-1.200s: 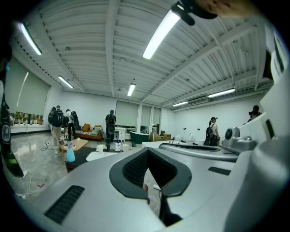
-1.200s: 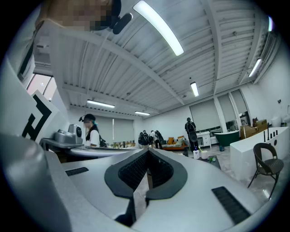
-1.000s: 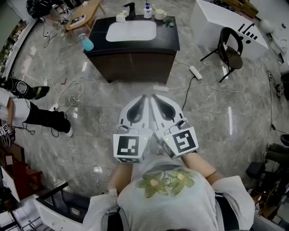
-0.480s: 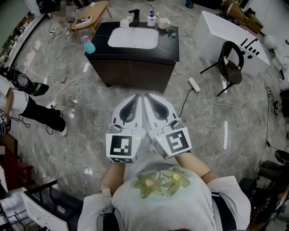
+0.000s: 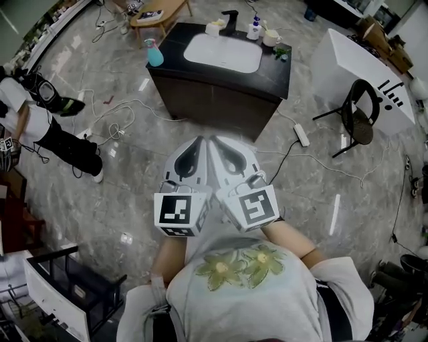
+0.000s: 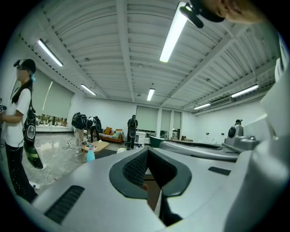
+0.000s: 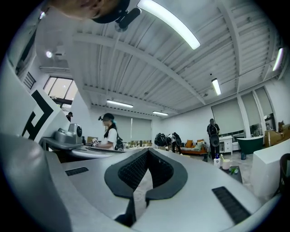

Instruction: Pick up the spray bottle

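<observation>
A light-blue spray bottle (image 5: 154,53) stands on the left corner of a dark vanity counter (image 5: 172,48) with a white sink, far ahead of me across the floor. In the left gripper view the spray bottle (image 6: 90,154) shows small and far off at the left. My left gripper (image 5: 200,141) and right gripper (image 5: 218,141) are held side by side near my chest, well short of the vanity. Both are shut with nothing between the jaws. From their own cameras, the left gripper (image 6: 147,150) and right gripper (image 7: 147,151) point level across the room.
A black faucet (image 5: 231,20), a white bottle (image 5: 254,30) and a cup (image 5: 271,39) sit behind the sink. A power strip (image 5: 301,135) and cables lie on the marble floor. A black chair (image 5: 358,120) and white desk (image 5: 374,67) stand right; a person (image 5: 60,143) stands left.
The vanity and spray bottle have shifted rightward in the head view and sit slightly nearer. Both grippers stay shut and together in front of me.
</observation>
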`<state>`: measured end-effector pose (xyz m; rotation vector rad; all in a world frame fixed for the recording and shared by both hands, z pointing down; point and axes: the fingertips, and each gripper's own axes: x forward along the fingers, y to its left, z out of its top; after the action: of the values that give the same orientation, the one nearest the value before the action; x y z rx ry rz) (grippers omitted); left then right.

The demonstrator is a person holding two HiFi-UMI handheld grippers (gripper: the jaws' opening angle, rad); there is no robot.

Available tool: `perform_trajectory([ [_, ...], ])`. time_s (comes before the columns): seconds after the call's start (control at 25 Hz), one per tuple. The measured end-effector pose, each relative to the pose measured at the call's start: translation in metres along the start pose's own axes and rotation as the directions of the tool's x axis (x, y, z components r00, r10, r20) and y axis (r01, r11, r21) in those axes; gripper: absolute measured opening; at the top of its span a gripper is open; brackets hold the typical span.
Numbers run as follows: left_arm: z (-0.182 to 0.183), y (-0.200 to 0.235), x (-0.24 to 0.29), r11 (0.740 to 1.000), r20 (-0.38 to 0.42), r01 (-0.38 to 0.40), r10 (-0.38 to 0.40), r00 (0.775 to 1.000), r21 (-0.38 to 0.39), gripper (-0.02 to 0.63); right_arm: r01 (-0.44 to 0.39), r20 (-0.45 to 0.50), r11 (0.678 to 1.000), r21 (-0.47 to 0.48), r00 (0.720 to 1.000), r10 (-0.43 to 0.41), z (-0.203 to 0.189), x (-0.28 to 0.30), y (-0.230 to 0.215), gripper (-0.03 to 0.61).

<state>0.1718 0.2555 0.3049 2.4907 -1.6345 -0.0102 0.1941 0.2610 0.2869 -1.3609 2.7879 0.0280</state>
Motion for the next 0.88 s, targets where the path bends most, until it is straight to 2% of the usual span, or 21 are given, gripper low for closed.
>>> perform_trajectory([
  [0.2,-0.002,0.043,0.017,1.0,-0.022,0.007,-0.007,1.0,-0.016,0.008,0.014,-0.01,0.999,0.038,1.0,-0.014,-0.012,0.044,0.006,0.02],
  [0.44,-0.003,0.103,0.049,0.999,-0.043,0.036,-0.037,0.998,-0.031,0.008,0.037,-0.048,0.999,0.017,0.998,-0.037,-0.026,0.111,0.007,0.02],
  [0.68,0.005,0.167,0.073,0.998,-0.02,0.052,-0.052,0.998,-0.035,0.008,0.05,-0.046,0.999,-0.002,0.998,-0.05,-0.032,0.179,0.017,0.02],
  [0.88,0.006,0.209,0.082,0.994,-0.035,0.101,-0.103,0.994,-0.048,0.008,0.062,-0.036,0.996,0.066,0.998,-0.059,-0.04,0.22,0.028,0.021],
])
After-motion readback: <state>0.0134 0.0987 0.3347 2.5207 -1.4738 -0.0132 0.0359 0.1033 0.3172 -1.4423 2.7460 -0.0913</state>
